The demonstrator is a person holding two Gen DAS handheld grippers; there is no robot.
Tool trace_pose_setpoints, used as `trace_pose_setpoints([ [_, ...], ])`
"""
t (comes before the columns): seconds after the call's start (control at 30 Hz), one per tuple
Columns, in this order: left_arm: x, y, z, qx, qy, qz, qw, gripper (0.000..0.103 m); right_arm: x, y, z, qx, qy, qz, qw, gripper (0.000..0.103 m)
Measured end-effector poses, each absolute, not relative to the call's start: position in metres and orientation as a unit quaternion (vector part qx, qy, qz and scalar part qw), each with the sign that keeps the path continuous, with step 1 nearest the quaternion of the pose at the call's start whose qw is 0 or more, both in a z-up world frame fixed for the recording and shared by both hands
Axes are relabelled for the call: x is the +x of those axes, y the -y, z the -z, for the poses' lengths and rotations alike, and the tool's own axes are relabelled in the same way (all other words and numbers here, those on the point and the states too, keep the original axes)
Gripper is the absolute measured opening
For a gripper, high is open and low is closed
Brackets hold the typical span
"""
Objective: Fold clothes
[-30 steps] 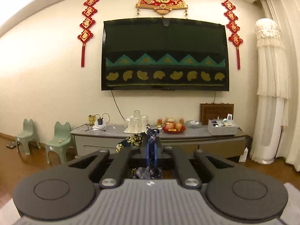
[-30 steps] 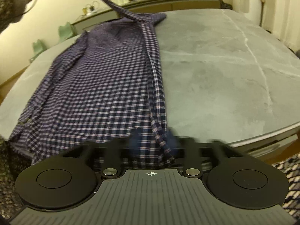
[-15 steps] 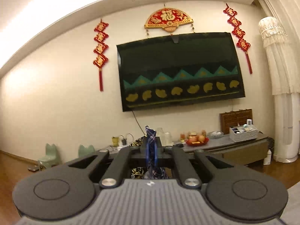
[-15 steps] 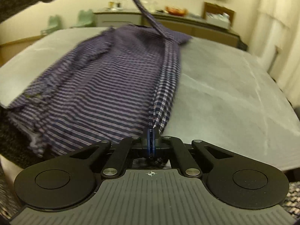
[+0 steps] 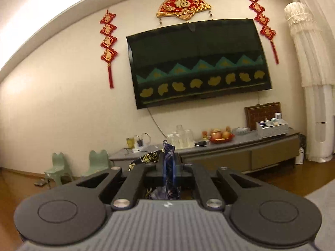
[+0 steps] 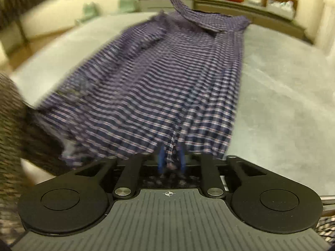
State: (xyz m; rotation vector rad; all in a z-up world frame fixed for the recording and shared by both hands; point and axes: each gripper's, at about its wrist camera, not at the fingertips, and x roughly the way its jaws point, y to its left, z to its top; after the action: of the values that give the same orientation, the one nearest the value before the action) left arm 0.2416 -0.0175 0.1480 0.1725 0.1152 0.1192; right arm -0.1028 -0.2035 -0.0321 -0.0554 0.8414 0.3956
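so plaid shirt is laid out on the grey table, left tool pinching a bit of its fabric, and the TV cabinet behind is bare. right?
Not bare. The left wrist view shows the cabinet carrying glassware, a red fruit plate and a storage box. The rest holds: plaid shirt on the grey table, left tool pinching its fabric.

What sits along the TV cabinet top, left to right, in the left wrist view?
Yellow mug → clear glasses → red fruit plate → small dish → white organizer box, with a brown wooden piece behind it.

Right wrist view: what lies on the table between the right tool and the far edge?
The plaid shirt covers that stretch of the grey table, starting at the right tool.
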Motion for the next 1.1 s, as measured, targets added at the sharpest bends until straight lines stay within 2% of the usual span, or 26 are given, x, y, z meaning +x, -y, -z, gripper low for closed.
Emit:
trace_pose_setpoints([
  [0.07, 0.23, 0.013, -0.145, 0.071, -0.051, -0.045, 0.995, 0.006, -0.1, 0.222, 0.011, 0.023, -0.397, -0.238, 0.886, 0.032],
  [0.2, 0.201, 0.003, -0.147, 0.022, -0.034, -0.005, 0.999, 0.006, -0.059, 0.268, -0.041, 0.041, -0.343, -0.26, 0.902, 0.034],
  [0.33, 0.171, -0.001, -0.15, -0.013, -0.015, 0.046, 0.999, 0.006, 0.048, 0.293, -0.052, -0.024, -0.317, -0.205, 0.926, 0.034],
  [0.53, 0.154, 0.008, -0.153, -0.009, 0.005, 0.079, 0.997, 0.006, 0.256, 0.286, -0.016, -0.063, -0.323, -0.16, 0.931, 0.034],
  [0.73, 0.139, 0.003, -0.143, 0.013, 0.035, 0.103, 0.994, 0.006, 0.399, 0.267, 0.044, 0.015, -0.385, -0.137, 0.913, 0.033],
  [0.77, 0.136, 0.003, -0.14, 0.017, 0.038, 0.118, 0.992, 0.006, 0.413, 0.263, 0.055, 0.02, -0.399, -0.131, 0.907, 0.032],
  [0.8, 0.133, 0.003, -0.136, 0.023, 0.04, 0.137, 0.99, 0.006, 0.425, 0.262, 0.066, 0.018, -0.409, -0.121, 0.904, 0.026],
  [0.93, 0.117, 0.017, -0.119, 0.058, 0.044, 0.213, 0.974, 0.007, 0.432, 0.255, 0.07, -0.011, -0.393, -0.115, 0.912, 0.025],
  [1.03, 0.101, 0.036, -0.111, 0.093, 0.057, 0.253, 0.961, 0.006, 0.409, 0.271, 0.052, 0.037, -0.391, -0.117, 0.912, 0.031],
  [1.1, 0.085, 0.049, -0.108, 0.123, 0.075, 0.281, 0.949, 0.006, 0.379, 0.29, 0.042, 0.11, -0.384, -0.139, 0.906, 0.034],
])
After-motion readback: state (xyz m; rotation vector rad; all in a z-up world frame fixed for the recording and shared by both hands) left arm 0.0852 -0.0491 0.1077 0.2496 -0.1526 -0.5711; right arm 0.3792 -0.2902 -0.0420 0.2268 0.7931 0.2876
